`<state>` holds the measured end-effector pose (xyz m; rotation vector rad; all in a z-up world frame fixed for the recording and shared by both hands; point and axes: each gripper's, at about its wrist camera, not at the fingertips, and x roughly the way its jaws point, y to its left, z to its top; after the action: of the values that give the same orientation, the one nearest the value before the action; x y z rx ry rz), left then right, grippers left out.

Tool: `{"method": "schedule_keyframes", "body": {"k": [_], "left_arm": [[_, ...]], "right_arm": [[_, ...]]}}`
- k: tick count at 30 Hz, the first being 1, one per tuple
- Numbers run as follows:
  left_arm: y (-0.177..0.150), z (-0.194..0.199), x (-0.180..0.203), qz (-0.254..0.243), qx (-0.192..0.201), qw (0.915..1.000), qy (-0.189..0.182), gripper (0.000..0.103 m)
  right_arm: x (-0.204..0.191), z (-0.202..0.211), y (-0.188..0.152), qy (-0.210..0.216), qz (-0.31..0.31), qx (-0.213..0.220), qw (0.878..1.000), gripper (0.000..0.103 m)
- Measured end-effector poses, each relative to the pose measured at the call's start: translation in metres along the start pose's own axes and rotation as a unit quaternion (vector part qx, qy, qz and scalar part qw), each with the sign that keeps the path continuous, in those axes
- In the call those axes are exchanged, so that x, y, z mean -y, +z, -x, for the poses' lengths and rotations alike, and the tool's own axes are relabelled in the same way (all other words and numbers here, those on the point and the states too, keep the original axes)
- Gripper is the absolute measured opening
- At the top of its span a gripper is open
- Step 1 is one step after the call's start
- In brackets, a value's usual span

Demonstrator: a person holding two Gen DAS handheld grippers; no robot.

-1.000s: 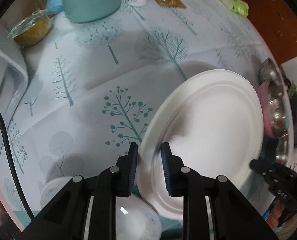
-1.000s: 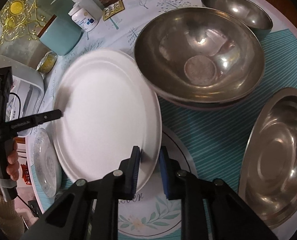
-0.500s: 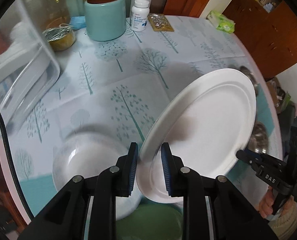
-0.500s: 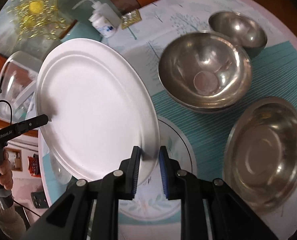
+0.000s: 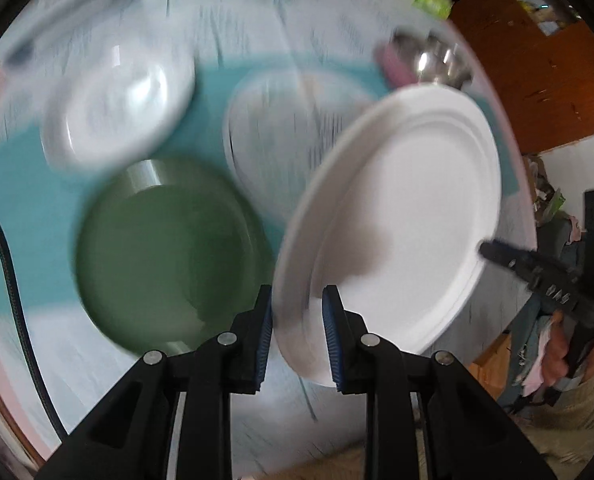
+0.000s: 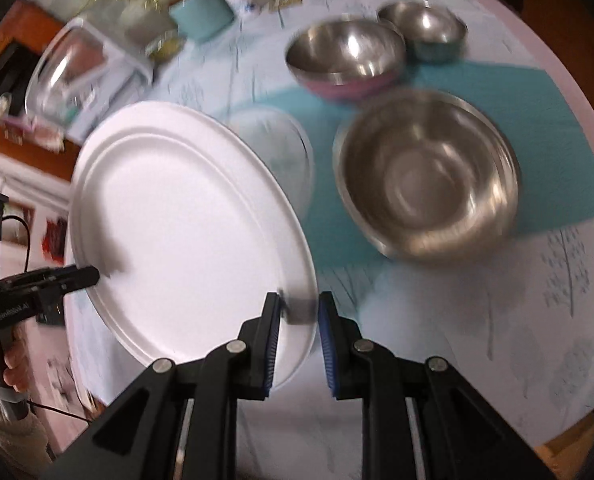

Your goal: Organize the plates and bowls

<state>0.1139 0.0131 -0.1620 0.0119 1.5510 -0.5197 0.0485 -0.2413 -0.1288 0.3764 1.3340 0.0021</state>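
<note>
The bench (image 6: 497,320) carries a steel bowl (image 6: 425,176) and a green plate (image 5: 165,252). Above it a white plate (image 5: 409,208) hangs tilted, rims clamped on opposite sides by the left hand-held gripper (image 5: 297,336) and the right hand-held gripper (image 6: 297,340), each pointing inward.

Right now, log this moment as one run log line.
task: organize plates and bowls | left gripper: shut on white plate | right gripper: shut on opposite rim | plate: airborne, tilted | below: green plate
</note>
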Motion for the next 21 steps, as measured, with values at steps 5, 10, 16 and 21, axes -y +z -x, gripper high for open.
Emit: {"method": "schedule_keyframes", "body": {"k": [5,10,16,21], "left_arm": [[-0.044,-0.050,0.010,0.034,-0.043,0.9984,0.014,0.024],[-0.063,-0.062,0.014,0.062,-0.037,0.9964,0.044,0.024],[-0.079,-0.054,0.015,0.062,-0.028,0.9945,0.079,0.028],[-0.090,-0.051,0.017,0.070,-0.021,0.9931,0.091,0.034]], "right_arm": [[0.017,-0.017,-0.019,-0.027,0.010,-0.041,0.999,0.019],[0.020,-0.039,-0.028,-0.049,0.027,-0.071,0.996,0.019],[0.010,-0.056,-0.041,-0.045,0.055,-0.093,0.993,0.019],[0.006,-0.061,-0.049,-0.039,0.064,-0.100,0.992,0.020]]}}
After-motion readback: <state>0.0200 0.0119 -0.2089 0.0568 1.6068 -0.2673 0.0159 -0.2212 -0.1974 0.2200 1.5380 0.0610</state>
